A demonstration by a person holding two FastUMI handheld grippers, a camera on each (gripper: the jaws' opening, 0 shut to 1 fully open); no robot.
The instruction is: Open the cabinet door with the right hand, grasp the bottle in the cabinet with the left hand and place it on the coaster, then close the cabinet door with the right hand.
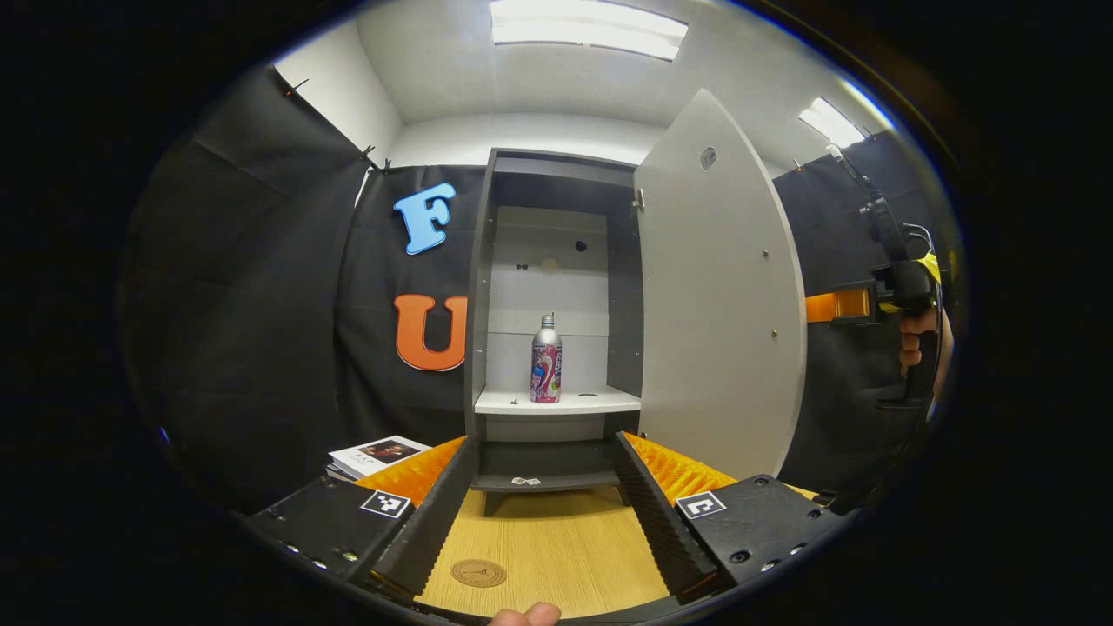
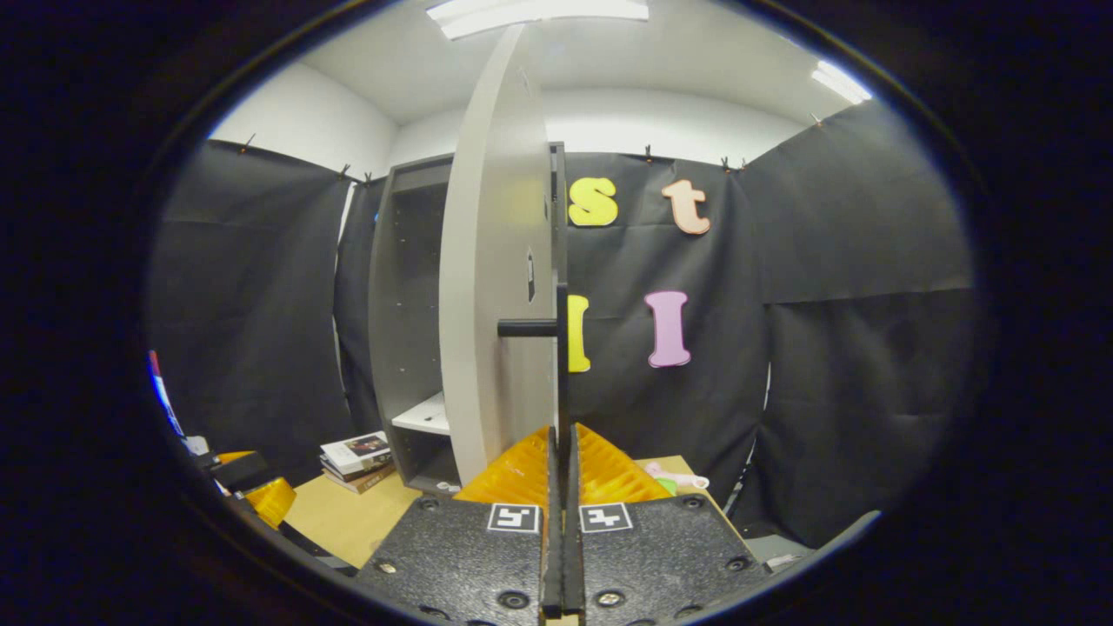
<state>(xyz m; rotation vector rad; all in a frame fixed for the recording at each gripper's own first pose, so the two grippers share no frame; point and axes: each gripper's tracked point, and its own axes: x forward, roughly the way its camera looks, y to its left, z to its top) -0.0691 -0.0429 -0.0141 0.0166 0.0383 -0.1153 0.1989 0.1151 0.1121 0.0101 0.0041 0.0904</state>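
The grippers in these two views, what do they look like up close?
Each gripper has two black ribbed fingers backed by orange ridged panels, on black textured blocks bearing small black-and-white square markers. The left gripper shows them spread, the right gripper together. Seen from the left gripper view, the right one carries an orange band, a black handle and cables.

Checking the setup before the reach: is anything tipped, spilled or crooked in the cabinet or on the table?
Nothing stands out. The silver bottle with the pink printed label stands upright on the white shelf of the dark grey cabinet, the pale grey door is open, and the round brown coaster lies flat on the wooden table.
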